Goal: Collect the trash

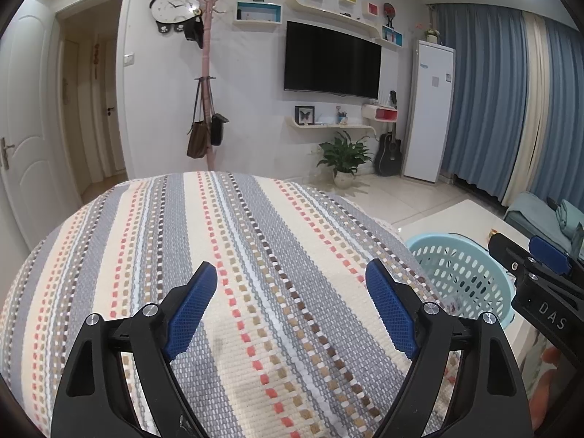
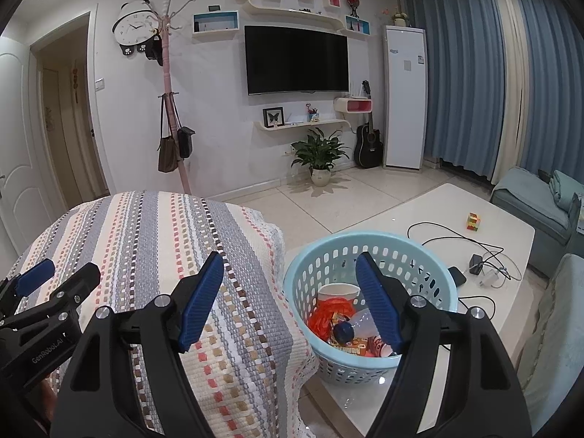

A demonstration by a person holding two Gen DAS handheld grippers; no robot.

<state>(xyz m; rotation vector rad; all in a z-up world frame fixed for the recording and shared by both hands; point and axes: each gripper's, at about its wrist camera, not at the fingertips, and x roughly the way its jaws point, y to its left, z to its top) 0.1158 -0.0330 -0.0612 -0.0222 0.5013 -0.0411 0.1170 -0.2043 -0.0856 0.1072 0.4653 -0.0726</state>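
Observation:
A light blue perforated basket (image 2: 328,255) stands on the white low table (image 2: 419,211), right beside the striped woven cover (image 2: 153,241). Inside it lie a paper cup (image 2: 337,292), an orange wrapper (image 2: 330,315), a clear plastic bottle with a blue cap (image 2: 356,323) and snack packets (image 2: 356,348). My right gripper (image 2: 290,268) hovers open above the basket's left rim and the cover's edge, holding nothing. Over the striped cover (image 1: 237,255) my left gripper (image 1: 292,279) is open with nothing between its fingers. The basket (image 1: 460,266) shows at the right in the left wrist view.
On the table beyond the basket lie a tangle of cables with chargers (image 2: 481,266), a dark phone (image 2: 458,275) and a coloured cube (image 2: 473,222). A teal sofa (image 2: 540,200) stands at the right. A potted plant (image 2: 319,157), guitar (image 2: 368,146) and coat rack (image 2: 171,109) line the far wall.

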